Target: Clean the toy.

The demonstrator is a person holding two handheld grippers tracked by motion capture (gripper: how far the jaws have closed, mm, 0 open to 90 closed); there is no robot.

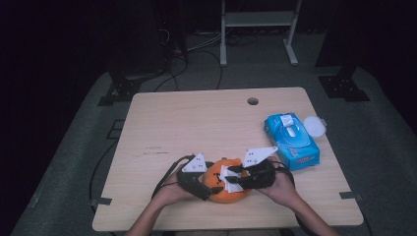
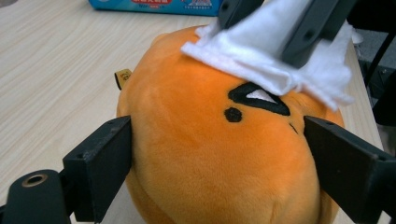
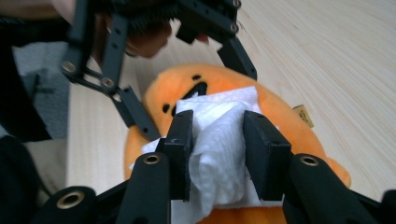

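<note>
My rig, quick rundown: left gripper [image 1: 212,188] all black, matte, w/ grey three-cornered plate on top dotted w/ small dark holes. Right gripper [image 1: 235,178] same deal, plate bit bigger in high view. Jaws = flat black blocks on thin linkage bars, brass-ish rivets/eyelets at pivots, tiny screw holes in pads. Black cable loops off each. Forearms bare, no sleeves, no gloves afaict.

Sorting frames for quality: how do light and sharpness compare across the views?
High view: dim, dark surround, toy small and soft. Left gripper view: bright, toy sharp, near jaws soft. Right gripper view: tissue well lit, upper left corner shadowed and blurred.
</note>
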